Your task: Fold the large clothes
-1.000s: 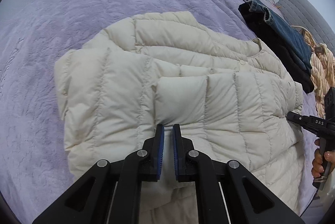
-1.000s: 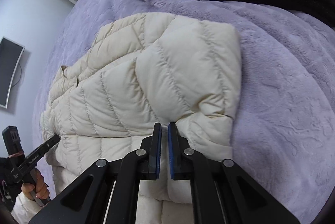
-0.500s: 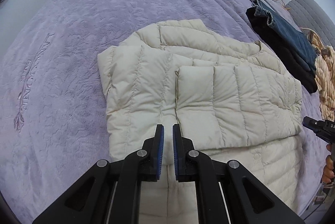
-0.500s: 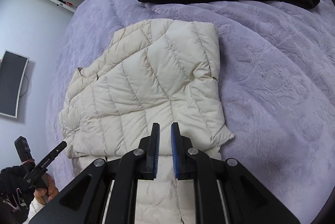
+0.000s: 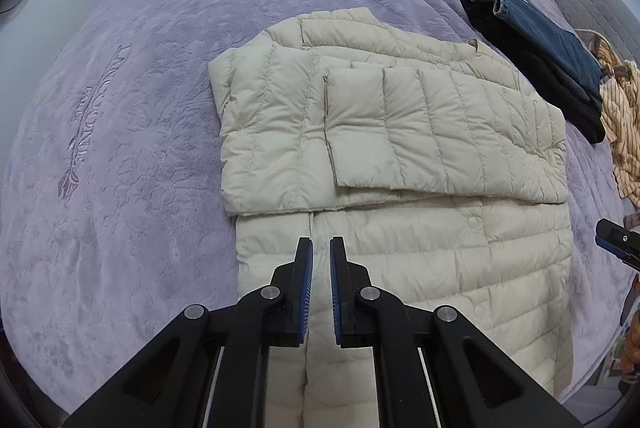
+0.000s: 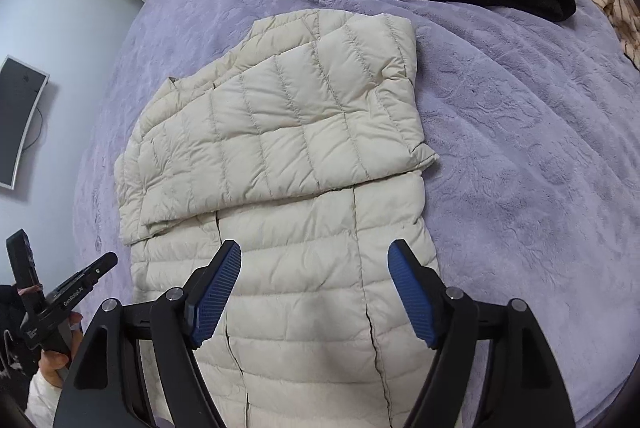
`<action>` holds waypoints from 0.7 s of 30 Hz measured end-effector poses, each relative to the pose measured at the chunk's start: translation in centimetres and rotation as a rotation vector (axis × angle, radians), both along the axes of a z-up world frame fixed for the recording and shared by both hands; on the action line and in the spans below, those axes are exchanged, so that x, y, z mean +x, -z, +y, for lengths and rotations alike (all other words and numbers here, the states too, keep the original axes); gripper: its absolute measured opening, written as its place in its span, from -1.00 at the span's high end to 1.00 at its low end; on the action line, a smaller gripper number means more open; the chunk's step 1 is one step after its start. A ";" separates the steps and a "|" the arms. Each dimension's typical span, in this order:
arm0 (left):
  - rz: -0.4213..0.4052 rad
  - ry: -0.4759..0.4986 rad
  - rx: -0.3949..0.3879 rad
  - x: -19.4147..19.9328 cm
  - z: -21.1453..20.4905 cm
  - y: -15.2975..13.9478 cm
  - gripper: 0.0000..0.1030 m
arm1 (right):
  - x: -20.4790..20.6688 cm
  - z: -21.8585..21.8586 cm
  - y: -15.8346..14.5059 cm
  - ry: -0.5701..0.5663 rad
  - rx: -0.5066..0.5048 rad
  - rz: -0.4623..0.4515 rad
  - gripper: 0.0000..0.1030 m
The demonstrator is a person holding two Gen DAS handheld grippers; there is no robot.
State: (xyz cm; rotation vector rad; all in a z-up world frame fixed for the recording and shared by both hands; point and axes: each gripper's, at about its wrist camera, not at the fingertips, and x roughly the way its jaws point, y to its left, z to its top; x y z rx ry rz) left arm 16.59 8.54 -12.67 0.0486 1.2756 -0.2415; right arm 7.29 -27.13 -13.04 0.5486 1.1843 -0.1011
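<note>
The cream puffer jacket [image 5: 400, 163] lies on the purple bedspread [image 5: 120, 107], sleeves crossed over its chest. My left gripper [image 5: 317, 284] is pinched together, empty; my right gripper [image 6: 316, 292] is opening, empty. Puffy sleeves could spring open when I lift the hem, which is cut off below.

Embroidered lettering on plush lilac bedspread [image 5: 120, 131], too distorted to read surely. White print "GenRobot-AI" on black plastic left gripper [image 6: 110, 260] arm.
</note>
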 end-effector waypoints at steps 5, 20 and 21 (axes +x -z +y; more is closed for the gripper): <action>0.013 -0.006 0.011 -1.5 0.7 -0.4 0.80 | -1.0 1.1 -1.3 -0.010 -0.033 -0.004 -0.54; -0.019 -0.041 0.055 -3.5 2.5 -1.9 -0.99 | -2.6 3.2 -2.9 -0.012 -0.055 0.010 -0.61; -0.027 -0.038 0.066 -3.6 2.4 -2.1 -0.99 | -2.7 3.3 -3.0 -0.012 -0.055 0.012 -0.61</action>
